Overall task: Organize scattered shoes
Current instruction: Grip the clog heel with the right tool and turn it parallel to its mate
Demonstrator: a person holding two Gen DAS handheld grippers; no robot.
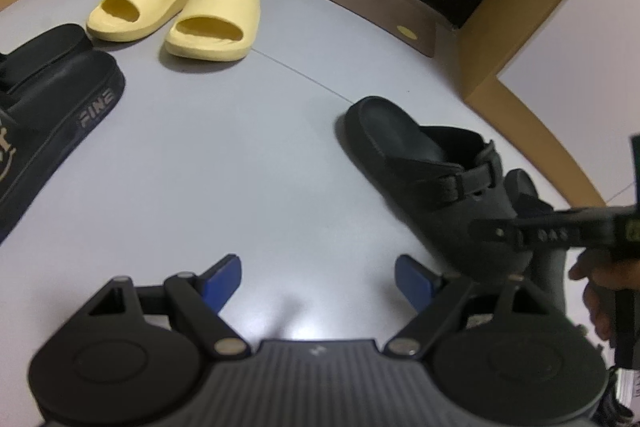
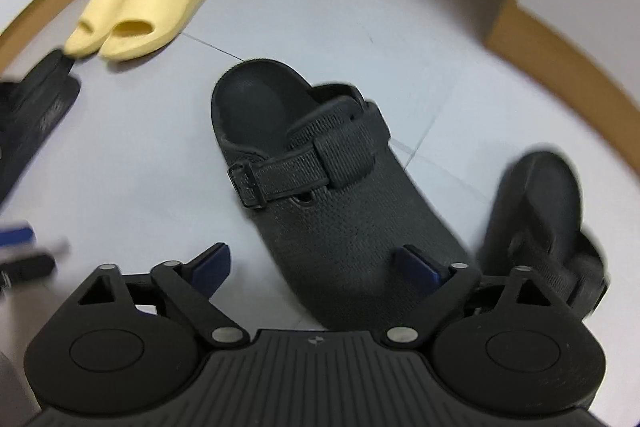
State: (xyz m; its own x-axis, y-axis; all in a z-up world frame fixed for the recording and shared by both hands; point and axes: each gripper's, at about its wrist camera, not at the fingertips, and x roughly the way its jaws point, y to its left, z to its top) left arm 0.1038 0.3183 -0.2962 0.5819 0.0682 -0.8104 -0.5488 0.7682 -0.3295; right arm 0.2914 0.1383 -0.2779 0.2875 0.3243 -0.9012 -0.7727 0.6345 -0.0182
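Left tool (image 1: 318, 281) spread above bare floor (image 1: 240, 167), right tool (image 2: 312, 269) spread over black clog (image 2: 320, 195), touching unclear, yellow slides (image 1: 176, 13) paired beyond

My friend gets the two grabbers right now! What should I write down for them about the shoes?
Left gripper: open, empty, over bare grey floor.
Right gripper: open, holding nothing, over the toe of the dark textured clog with buckle strap.
Done: pale yellow foam slides sit paired; black platform sandals marked FINE lie together.
Left: the second dark clog lies on its side beside the first; set it upright and pair them.
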